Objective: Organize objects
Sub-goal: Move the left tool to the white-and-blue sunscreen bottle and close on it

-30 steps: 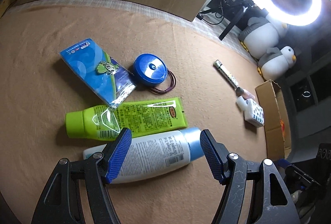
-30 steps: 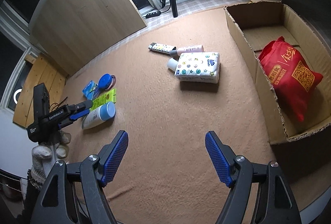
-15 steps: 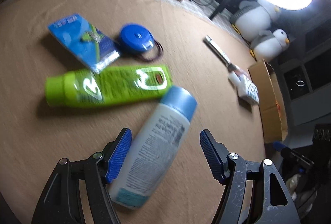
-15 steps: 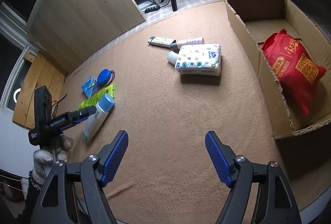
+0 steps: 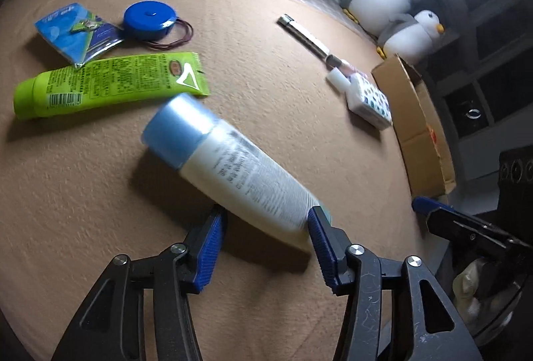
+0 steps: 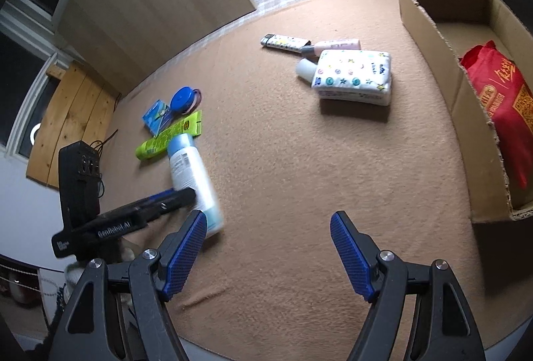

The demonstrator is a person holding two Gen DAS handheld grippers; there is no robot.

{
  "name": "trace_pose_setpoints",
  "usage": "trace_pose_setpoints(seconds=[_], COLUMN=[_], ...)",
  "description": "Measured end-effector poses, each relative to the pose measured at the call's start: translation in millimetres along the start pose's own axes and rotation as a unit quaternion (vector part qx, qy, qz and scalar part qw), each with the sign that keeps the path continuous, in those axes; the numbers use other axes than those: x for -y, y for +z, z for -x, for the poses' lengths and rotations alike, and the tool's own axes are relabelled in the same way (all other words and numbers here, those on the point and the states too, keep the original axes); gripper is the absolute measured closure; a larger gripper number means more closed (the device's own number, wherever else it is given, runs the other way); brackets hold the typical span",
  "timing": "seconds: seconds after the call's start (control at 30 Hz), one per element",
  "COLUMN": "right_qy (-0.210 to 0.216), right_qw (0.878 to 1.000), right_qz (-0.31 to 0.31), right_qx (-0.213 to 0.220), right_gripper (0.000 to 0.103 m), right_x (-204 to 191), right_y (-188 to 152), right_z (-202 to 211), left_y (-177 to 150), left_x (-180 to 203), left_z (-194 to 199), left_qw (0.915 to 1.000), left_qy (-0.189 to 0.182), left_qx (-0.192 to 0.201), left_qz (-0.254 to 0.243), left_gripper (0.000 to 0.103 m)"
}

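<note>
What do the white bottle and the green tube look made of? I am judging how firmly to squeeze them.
White bottle: probably smooth, rigid plastic with a light-blue cap, keeping its round shape; blur hides detail. Green tube: likely soft glossy plastic, given the bright glare and its flat crimped end.

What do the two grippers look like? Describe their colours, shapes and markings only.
Both match. The left gripper and the right gripper each have black, scuffed plastic arms with triangular cut-outs and silver round pivot screws. The fingers carry long blue ribbed pads. Seen from the right wrist view, the left gripper's black body bears white lettering and a blocky black camera housing.
</note>
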State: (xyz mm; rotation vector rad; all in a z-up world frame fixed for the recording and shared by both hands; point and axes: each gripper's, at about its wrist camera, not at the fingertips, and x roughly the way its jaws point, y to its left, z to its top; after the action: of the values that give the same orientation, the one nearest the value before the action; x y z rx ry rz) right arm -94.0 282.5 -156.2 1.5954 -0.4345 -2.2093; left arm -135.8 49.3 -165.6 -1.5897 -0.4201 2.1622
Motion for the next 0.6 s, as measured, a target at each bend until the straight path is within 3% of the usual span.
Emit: trace_pose_setpoints(seconds=[0.13,0.3,0.6], right_qy=[0.0,0.005,0.037], right_qw=[1.0,0.999,0.99], right_qz=[0.015,0.047,0.108], right_qx=[-0.004,-0.016,-0.081], right_gripper=[0.029,0.029,0.03], right_x=[-4.7,-19.7,-61.2], right_y=[2.3,16.3,38.4], right_z=[-4.3,-18.7,-78.1], left_y=[-2.6,3.0,16.1], left_x=[-1.1,-20.4,-53.9], left_z=[7.2,19.6,35.2], left_qw=[0.9998,0.9986,0.9947], left_qy=[0.017,0.023,0.028], left_qx=[0.012,0.036,0.063], left_qz=[-0.002,0.033,0.076], left_gripper=[0.042,0.042,0.042])
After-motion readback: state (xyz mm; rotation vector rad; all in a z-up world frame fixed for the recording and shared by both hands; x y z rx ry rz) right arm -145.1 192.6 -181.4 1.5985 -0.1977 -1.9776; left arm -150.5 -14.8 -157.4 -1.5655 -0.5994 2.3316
